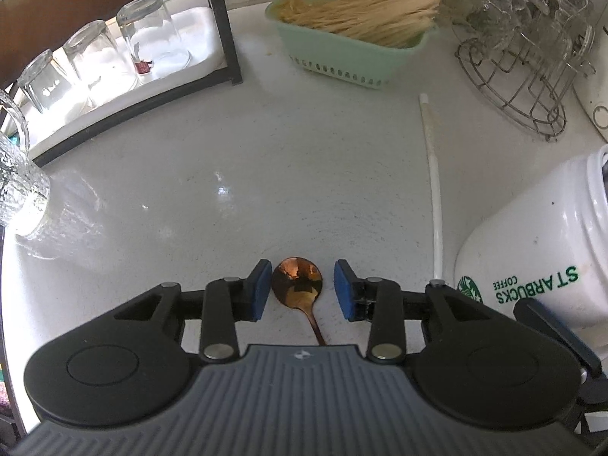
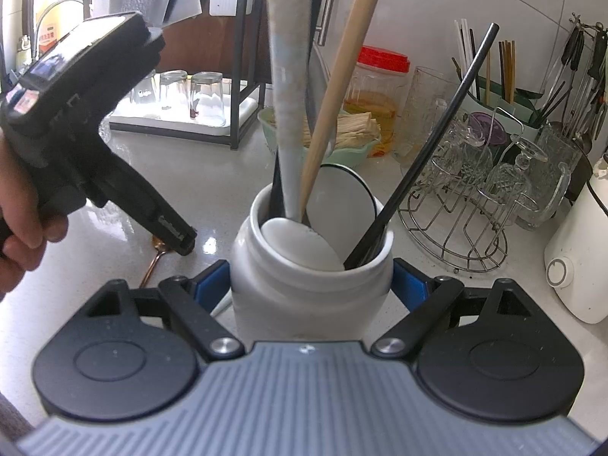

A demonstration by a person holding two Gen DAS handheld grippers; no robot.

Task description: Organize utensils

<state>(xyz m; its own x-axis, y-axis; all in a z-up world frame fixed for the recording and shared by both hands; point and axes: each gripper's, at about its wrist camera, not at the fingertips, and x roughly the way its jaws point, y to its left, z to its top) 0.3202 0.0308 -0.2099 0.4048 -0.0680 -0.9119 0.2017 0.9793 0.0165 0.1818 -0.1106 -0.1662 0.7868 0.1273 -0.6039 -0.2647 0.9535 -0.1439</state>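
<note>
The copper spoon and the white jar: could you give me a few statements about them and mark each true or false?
1. The copper spoon lies flat on the counter. True.
2. The left gripper is clamped on the spoon. False: its blue pads stand on either side of the spoon's bowl with a gap on each side.
3. The right gripper holds the white jar between its pads. True.
4. The jar is empty. False: several utensils stand in it, among them a wooden stick and a black stick.
5. A white straw lies on the counter beside the jar. True.
</note>
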